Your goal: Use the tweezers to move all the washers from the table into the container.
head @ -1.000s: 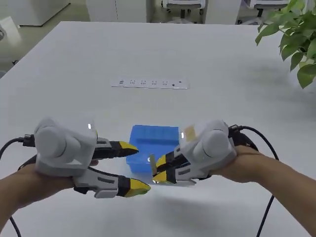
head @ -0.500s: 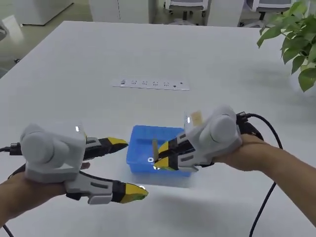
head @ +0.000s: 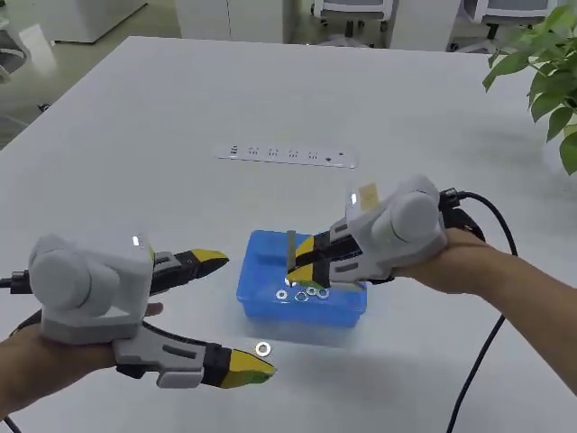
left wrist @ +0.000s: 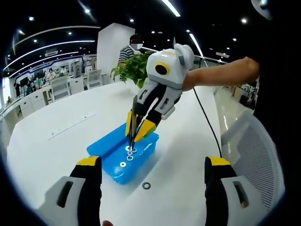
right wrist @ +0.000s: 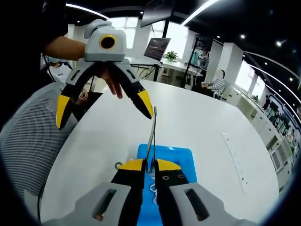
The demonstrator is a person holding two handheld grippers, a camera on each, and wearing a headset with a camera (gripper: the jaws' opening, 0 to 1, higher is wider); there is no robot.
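The right gripper (head: 305, 263) is closed on the tweezers (head: 290, 245), which are clamped between its two yellow-tipped jaws. The tweezers stand nearly upright: the upper end rises above the jaws and the tips point down into the container (head: 270, 311). In the left gripper view the tips reach the group of washers (head: 304, 293). Whether they pinch one cannot be told.

The left gripper (head: 233, 314) has its jaws spread wide and holds nothing. It is positioned to the left of the container. One jaw tip is near the container's left edge. The other is near the loose washer (head: 262, 348), and contact with it cannot be confirmed.

Location of parts:
- The container is blue and rectangular and rests on the white table (head: 406, 108), well apart from the far edge.
- The washers, several small metal rings, lie flat inside the container, grouped toward its near edge about midway along it.
- The loose washer lies flat on the table just off the container's near edge, toward the near left corner, apart from the wall.
- The power strip (head: 287, 155) lies flat between the container and the far edge of the table, roughly parallel to that edge.
- The plant (head: 545, 77) shows its leaves at the right edge of the table, toward the far right corner
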